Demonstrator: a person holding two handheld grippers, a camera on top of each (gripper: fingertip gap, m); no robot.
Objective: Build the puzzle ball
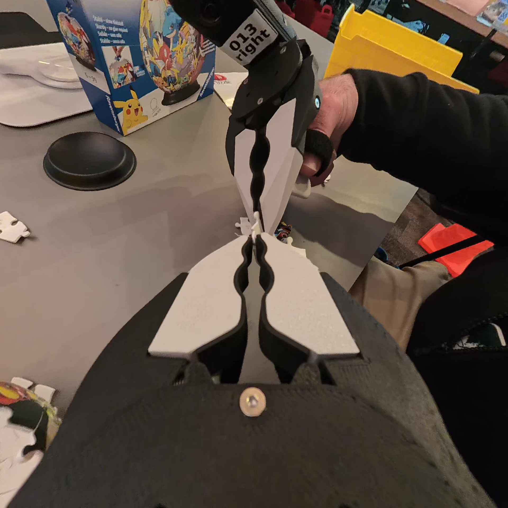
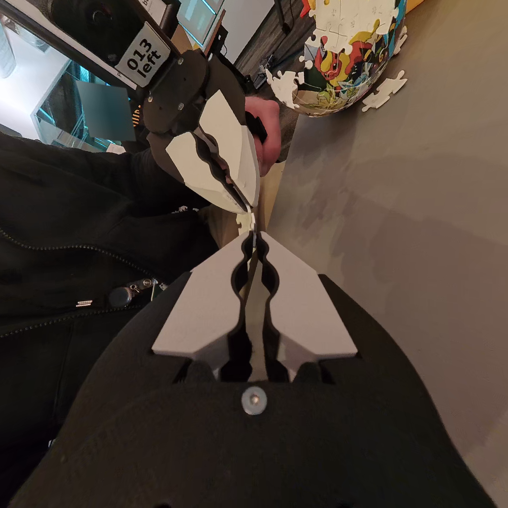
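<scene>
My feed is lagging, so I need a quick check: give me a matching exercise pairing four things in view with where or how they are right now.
Things:
1. black stand
2. puzzle box
3. half-built puzzle ball
4. left gripper

States:
A. upright behind the stand
B. shut on a puzzle piece, tip to tip with the right gripper
C. dome-up on the grey table
D. on the table, loose white pieces beside it

Pairs: 1-C, 2-A, 3-D, 4-B

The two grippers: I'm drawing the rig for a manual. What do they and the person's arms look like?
Each has a rounded black body with a silver screw and two white, tapering fingers with wavy black inner pads. The right gripper and left gripper each carry a white printed label near the handle. Both arms wear black sleeves; a black strap wraps one finger.
</scene>
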